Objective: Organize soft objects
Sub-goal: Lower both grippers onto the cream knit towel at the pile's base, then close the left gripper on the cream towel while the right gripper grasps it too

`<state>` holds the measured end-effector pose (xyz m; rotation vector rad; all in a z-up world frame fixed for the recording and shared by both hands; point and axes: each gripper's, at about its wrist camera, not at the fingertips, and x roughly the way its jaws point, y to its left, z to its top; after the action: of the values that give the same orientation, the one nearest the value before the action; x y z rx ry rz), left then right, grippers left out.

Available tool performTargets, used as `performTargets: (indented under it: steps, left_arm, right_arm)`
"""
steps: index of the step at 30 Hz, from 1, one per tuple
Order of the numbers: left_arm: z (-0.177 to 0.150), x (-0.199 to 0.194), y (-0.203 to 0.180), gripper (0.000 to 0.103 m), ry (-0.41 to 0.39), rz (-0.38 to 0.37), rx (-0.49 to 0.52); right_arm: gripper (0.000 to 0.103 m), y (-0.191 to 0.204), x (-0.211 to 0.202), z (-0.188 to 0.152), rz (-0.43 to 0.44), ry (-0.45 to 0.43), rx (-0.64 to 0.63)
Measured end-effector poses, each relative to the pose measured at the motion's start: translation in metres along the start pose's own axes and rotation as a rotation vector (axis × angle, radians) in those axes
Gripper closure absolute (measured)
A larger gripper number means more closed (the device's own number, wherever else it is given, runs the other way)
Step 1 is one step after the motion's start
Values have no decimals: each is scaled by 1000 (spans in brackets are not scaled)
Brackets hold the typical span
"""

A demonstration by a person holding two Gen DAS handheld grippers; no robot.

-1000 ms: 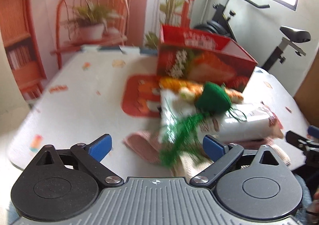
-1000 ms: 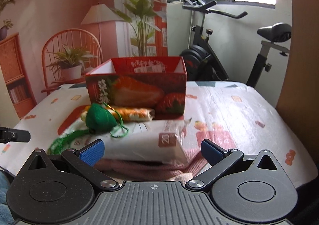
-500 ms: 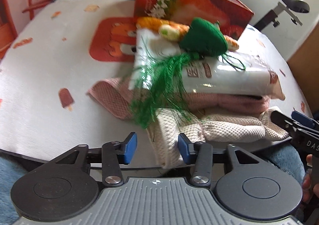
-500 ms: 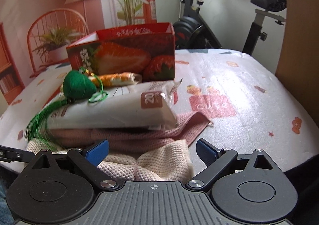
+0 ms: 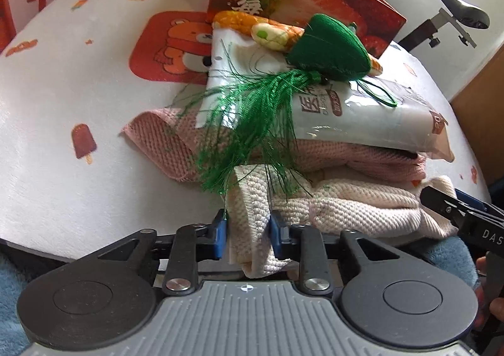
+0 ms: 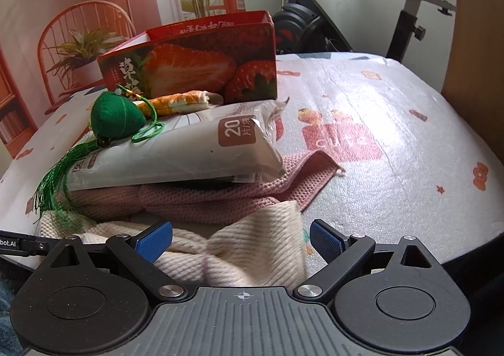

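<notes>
While the pile sits at the near edge of the desk (image 6: 393, 123), the left tool (image 5: 246, 238) has its blue pads on either side of a hanging corner of the cream knitted cloth (image 5: 346, 208). Its jaws are closing, and the pads look to be already touching the fabric. The right tool (image 6: 241, 241) stands wide and released over the other end of the same cloth, gripping nothing.

That cloth is the bottom layer. On it lies a pink knitted towel (image 5: 176, 148), then a white plastic pack (image 6: 176, 154), and on top a green stuffed charm with a tassel (image 5: 327, 50) and an orange plush roll (image 6: 179, 102). Behind them stands the strawberry box (image 6: 195, 69), open at the top, probably where the soft things belong.

To do this step well, I'd say the left pinch should take a full fold of the weave, not just the hem, since loose knit slips. A few tassel threads trail close to the left pad; better they stay out of the grip. The right tool should close on its corner before any pull, so both ends move together. Dragging the cloth now would likely tip the pack and send the charm rolling, so a slow, level draw seems wise, or clearing the top things first.
</notes>
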<state>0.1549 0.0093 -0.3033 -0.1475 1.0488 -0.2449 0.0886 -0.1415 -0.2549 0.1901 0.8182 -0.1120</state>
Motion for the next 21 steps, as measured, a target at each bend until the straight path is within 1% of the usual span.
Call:
performTargets:
  steps: [2, 4, 8, 9, 14, 16, 17, 20, 21]
  left_arm:
    - [0, -1, 0, 75, -4, 5, 3]
    - [1, -2, 1, 75, -5, 7, -5]
    - [2, -2, 6, 75, -3, 6, -21]
    - [2, -1, 6, 75, -2, 5, -21]
    - [2, 0, 6, 72, -1, 7, -7]
    - [0, 0, 4, 72, -3, 6, 5]
    - [0, 0, 3, 72, -3, 6, 8]
    - [1, -1, 3, 79, 3, -16, 4]
    - [2, -3, 2, 83, 0, -23, 5]
  right_arm:
    - [17, -1, 2, 0, -1, 8, 7]
    - [27, -1, 4, -1, 1, 21, 11]
    - [33, -4, 6, -3, -1, 49, 35]
    - [35, -6, 7, -3, 0, 57, 49]
    - [40, -21, 14, -5, 34, 96, 147]
    - [48, -22, 15, -6, 50, 98, 154]
    - [50, -23, 15, -6, 61, 99, 154]
    - [60, -23, 14, -6, 89, 102, 163]
    - [65, -23, 13, -5, 97, 103, 165]
